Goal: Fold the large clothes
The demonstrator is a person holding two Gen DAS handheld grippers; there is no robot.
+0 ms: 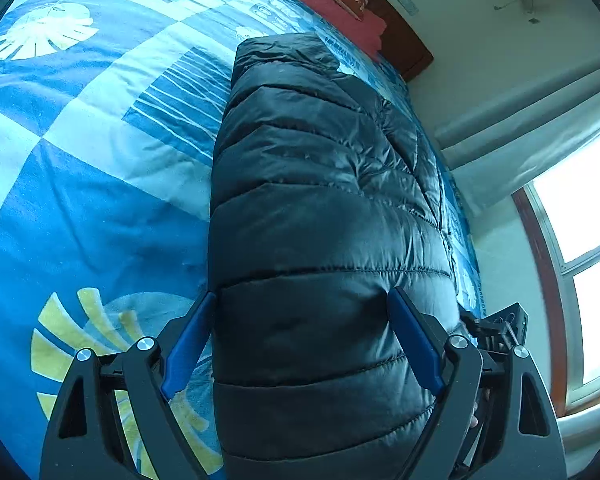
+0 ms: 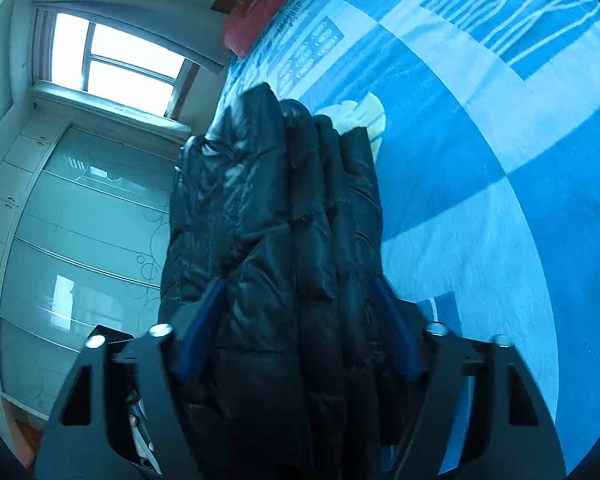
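The left gripper clamps the near end of the black puffer jacket; the right gripper clamps its bunched layers. The jacket lies folded lengthwise on the blue bedspread, extending toward the far red pillow. Judged step: final fold; next, carry the gripped end toward the far end.

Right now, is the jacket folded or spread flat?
Folded: the jacket shows several stacked layers, bunched into a narrow bundle on the bed.

One black puffer jacket on one bed, two red pillows at its head, two tongs.
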